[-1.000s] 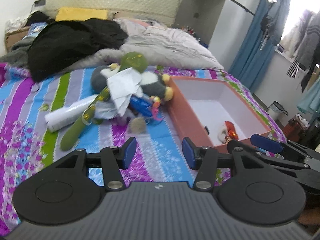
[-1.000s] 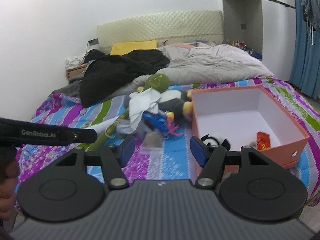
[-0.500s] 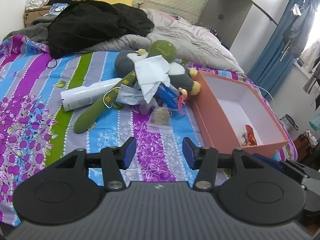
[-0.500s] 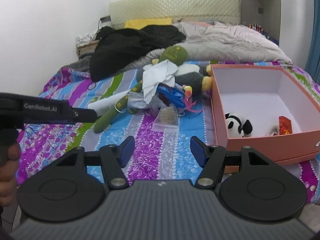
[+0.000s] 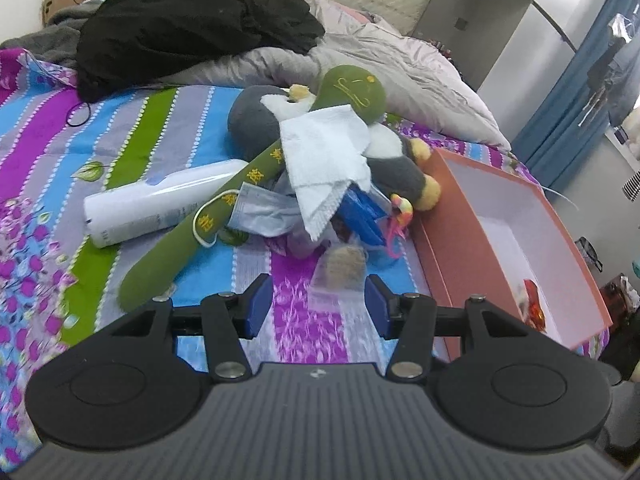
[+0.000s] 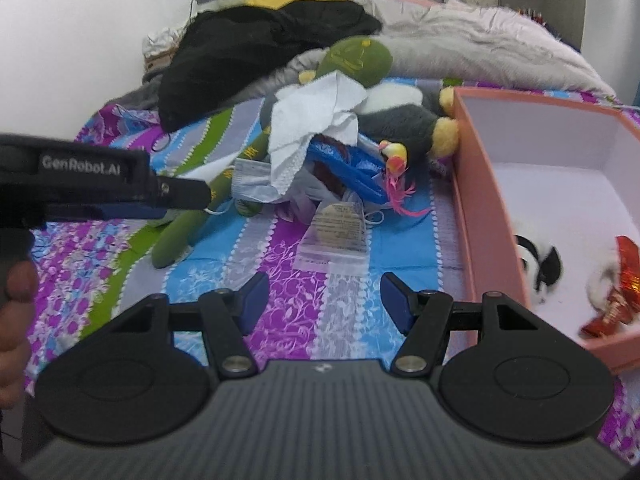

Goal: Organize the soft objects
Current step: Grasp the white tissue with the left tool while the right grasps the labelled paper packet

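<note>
Bare striped bedspread (image 6: 280,292) lies open along the bed's near edge ahead of both grippers, while the toy heap (image 5: 320,160) blocks the middle, the pink box (image 6: 480,200) walls the right edge, and only a clear bag (image 6: 338,236) lies between.

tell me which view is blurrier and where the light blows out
Right wrist view: softer overall, the panda toy in the pink box smeared and the plush pile hazy. Left wrist view: sharper at the centre, the white tissue crisp, smearing only at the edges; the window at far right blows out.
</note>
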A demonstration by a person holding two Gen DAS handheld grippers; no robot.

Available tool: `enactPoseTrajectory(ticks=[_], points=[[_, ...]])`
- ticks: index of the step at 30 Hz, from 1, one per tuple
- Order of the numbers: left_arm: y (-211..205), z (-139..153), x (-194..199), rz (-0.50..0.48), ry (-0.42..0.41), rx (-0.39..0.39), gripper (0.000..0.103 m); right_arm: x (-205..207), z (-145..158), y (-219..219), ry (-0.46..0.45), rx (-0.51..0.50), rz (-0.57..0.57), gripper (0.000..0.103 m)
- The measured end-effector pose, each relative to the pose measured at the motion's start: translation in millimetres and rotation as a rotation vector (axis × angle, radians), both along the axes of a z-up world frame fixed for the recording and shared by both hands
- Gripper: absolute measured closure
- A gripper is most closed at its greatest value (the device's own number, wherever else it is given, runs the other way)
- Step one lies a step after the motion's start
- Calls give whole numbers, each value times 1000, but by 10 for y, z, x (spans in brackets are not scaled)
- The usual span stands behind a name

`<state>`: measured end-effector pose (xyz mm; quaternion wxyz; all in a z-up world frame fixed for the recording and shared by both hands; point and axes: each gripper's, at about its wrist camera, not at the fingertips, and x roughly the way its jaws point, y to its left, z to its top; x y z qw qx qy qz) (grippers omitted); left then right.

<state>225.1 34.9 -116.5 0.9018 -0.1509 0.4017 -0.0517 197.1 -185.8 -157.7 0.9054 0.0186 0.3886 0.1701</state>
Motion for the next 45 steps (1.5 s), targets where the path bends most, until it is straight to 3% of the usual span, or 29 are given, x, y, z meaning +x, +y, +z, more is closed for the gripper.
enactPoseTrajectory(ticks=[2, 17, 21, 24, 25, 26, 29, 38, 45], points=[[21, -78, 183, 4, 9, -8, 46, 155, -94, 39, 13, -4, 1, 29], [13, -574, 1239, -8, 47, -66, 49, 1074, -746, 309, 85, -39, 1, 29], [-5, -667, 1383, -12, 64, -73, 60, 1187, -869, 358, 90, -51, -7, 29], [-28, -708, 1442, -20, 73, -70, 73, 1219, -907, 372, 91, -45, -3, 30], [-33, -713, 1452, -25, 73, -74, 83, 1222, -916, 368, 92, -42, -1, 30], [-39, -715, 1462, -26, 72, -76, 91, 1224, -920, 364, 94, -38, -2, 32], [-50, -693, 1450, -32, 60, -71, 97, 1226, -928, 380, 106, -62, 12, 44], [-58, -441, 1248, -34, -3, -50, 101, 1141, -764, 314, 98, -49, 21, 84], [-41, -179, 923, -31, -49, -44, 101, 894, -552, 287, 70, -39, 38, 94]])
